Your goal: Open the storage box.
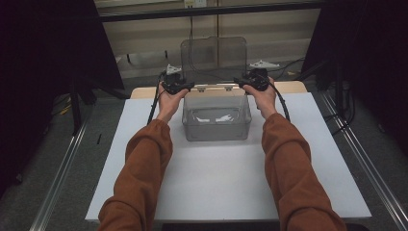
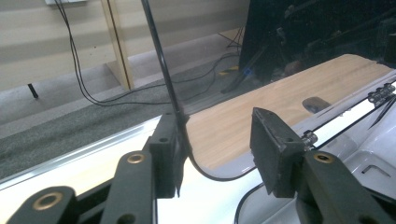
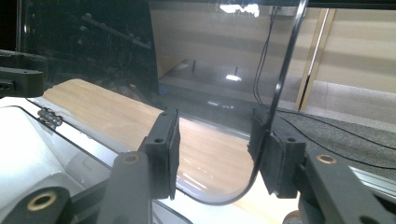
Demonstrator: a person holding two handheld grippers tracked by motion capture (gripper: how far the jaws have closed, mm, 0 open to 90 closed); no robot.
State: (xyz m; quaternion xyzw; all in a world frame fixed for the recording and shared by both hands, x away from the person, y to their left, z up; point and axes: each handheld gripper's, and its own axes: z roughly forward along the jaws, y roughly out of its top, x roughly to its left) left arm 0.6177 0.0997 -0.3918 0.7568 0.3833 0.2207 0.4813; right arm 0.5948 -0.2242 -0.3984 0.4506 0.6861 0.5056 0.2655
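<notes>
A clear plastic box (image 1: 216, 117) sits at the far middle of the white tabletop (image 1: 226, 178), its transparent hinged lid (image 1: 213, 58) standing upright behind it. The high view shows the whole box, with rounded corners and white reflections on its floor, and both rust-brown sleeves (image 1: 142, 168) reaching to the lid's lower corners. The left hand-held gripper (image 2: 217, 140) view shows what that one cannot: the lid's thin dark rounded edge runs between the parted jaws, lying against the left pad (image 2: 169, 154) while the other pad stands clear of it. In the right hand-held gripper (image 3: 215, 149) view the jaws are likewise apart, the lid's edge against the right pad (image 3: 275, 156). Beyond the lid lies a pale wood-grain board (image 2: 280, 102), then grey carpet (image 2: 70, 126) with black cables.
</notes>
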